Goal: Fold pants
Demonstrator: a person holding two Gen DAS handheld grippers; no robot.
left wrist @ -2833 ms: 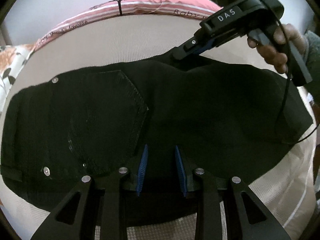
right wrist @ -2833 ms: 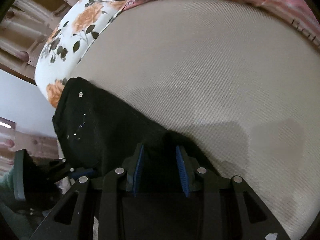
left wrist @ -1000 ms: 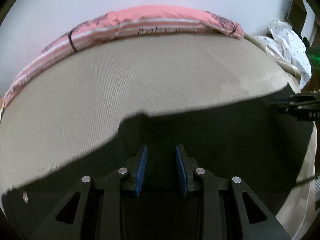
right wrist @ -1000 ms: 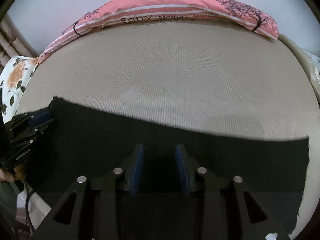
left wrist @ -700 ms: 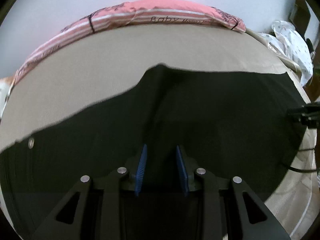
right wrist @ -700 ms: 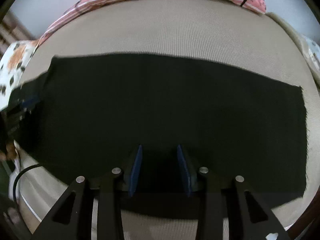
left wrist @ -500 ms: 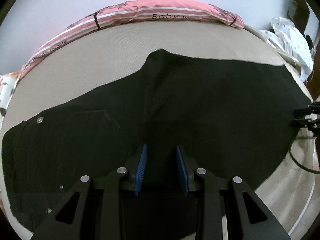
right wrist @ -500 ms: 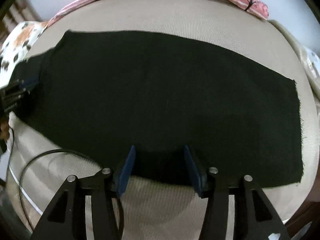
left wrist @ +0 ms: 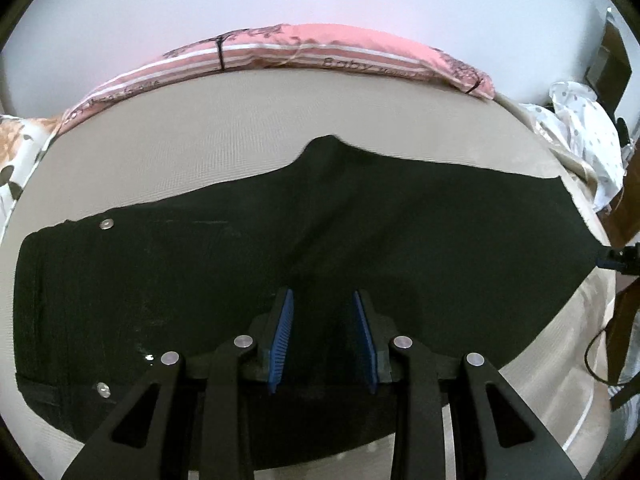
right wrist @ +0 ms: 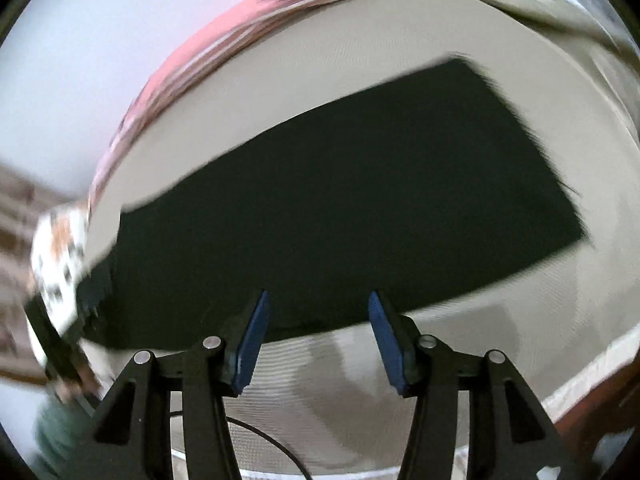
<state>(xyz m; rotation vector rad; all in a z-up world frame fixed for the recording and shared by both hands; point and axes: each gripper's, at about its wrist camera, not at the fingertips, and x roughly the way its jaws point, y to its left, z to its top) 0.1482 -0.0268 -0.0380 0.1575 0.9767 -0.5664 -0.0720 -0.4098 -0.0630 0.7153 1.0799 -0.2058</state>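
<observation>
From the left wrist view I see the black pants [left wrist: 280, 248] spread flat across the beige mattress [left wrist: 240, 120], waistband end at the left with its metal rivets, and the leg running off to the right. The left gripper [left wrist: 323, 312] sits low over the near edge of the cloth, its blue pads [left wrist: 285, 320] narrow with dark fabric lying between them; I cannot tell for sure whether they pinch it. At the far right edge of this view I catch only the tip of the right gripper [left wrist: 618, 258] beside the leg's near corner.

The right wrist view, blurred, gives me what the left does not: the hem end of the pants [right wrist: 360, 184] as a plain dark strip with a frayed right edge. Here the right gripper [right wrist: 316, 320] stands wide, nothing between its pads [right wrist: 380, 324], which hang just over the near edge of the cloth. The left gripper [right wrist: 52, 344] shows as a smear at the far left.

Bare mattress lies beyond the far edge of the pants up to the pink striped bedding [left wrist: 300, 50], and a narrower strip on the near side. A floral pillow [left wrist: 16, 152] is at the left, a white spotted cloth [left wrist: 580, 120] at the right.
</observation>
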